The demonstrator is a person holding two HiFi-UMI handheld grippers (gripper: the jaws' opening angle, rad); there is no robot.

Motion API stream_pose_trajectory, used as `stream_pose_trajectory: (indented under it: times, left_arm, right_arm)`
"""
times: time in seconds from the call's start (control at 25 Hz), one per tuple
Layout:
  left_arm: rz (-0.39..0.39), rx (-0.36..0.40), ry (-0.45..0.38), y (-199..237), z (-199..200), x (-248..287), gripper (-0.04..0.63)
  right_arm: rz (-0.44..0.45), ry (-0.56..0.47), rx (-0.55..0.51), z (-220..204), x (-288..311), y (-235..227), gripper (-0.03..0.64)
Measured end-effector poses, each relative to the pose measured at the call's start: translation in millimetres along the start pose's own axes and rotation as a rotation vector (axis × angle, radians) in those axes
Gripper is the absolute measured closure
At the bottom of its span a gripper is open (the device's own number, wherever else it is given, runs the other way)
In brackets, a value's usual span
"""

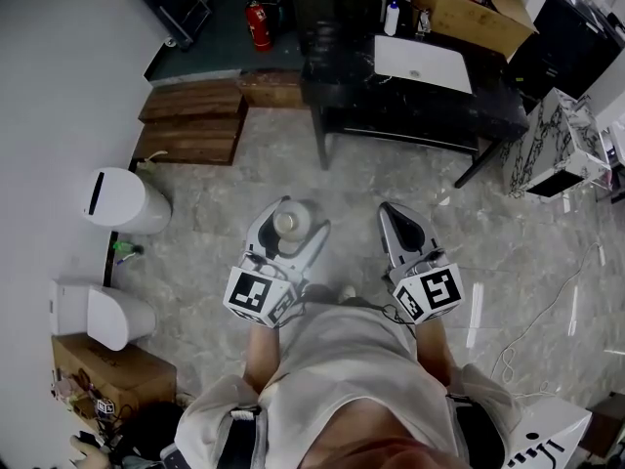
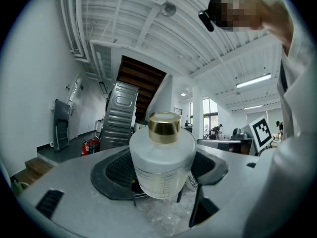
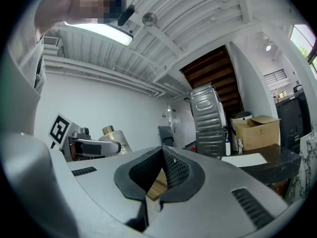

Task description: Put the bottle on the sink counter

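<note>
The left gripper has its jaws clamped on the round frosted-glass bottle with a gold cap. It is held upright over the floor, well apart from the black table with the white sink basin ahead. The right gripper is empty, its jaws pressed together. The carry likely calls for a firm, level grip. The bottle should be lowered onto bare table beside the basin before the jaws let go.

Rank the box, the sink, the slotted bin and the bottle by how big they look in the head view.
1. Box: largest.
2. Sink and slotted bin: about alike, so no ranking between them.
3. Bottle: smallest, though it is nearest the camera.
</note>
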State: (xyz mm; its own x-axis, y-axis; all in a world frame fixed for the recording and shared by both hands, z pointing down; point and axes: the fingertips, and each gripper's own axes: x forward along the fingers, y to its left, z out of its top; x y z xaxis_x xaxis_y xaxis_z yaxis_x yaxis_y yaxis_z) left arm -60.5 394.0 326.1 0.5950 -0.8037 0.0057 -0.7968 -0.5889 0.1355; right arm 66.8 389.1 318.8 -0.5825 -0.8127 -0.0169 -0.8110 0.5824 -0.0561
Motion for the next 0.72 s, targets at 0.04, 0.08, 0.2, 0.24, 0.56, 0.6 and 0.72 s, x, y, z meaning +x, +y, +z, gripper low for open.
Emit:
stream_pose_trajectory:
  times: [0.04,0.08,0.2,0.24,0.56,0.6,0.72]
  left_arm:
    - [0.002,0.003,0.001,0.9,0.4,4.9,0.265]
    - [0.004,0.005,0.003,2.1,0.6,9.1,0.265]
    - [0.009,0.007,0.008,7.8,0.3,20.6,0.265]
    - [0.01,0.007,0.01,10.3,0.3,25.1,0.265]
    - [0.002,0.014,0.017,35.5,-3.7,61.3,0.265]
    - [-0.002,0.014,0.017,39.6,-4.3,67.1,0.265]
    - [-0.017,0.016,0.024,53.0,-4.5,85.7,0.265]
  right_arm:
    - [0.0,0.002,0.002,-0.3,2.6,-4.1,0.62]
    - [0.002,0.004,0.003,-1.0,5.3,-7.4,0.62]
    - [0.009,0.011,0.004,-3.4,15.3,-15.3,0.62]
    - [0.01,0.012,0.006,-3.8,19.1,-18.3,0.62]
    - [0.006,0.022,0.011,-10.9,52.5,-38.0,0.62]
    - [0.005,0.024,0.01,-12.0,57.7,-41.1,0.62]
    - [0.003,0.026,0.005,-14.2,76.2,-50.6,0.62]
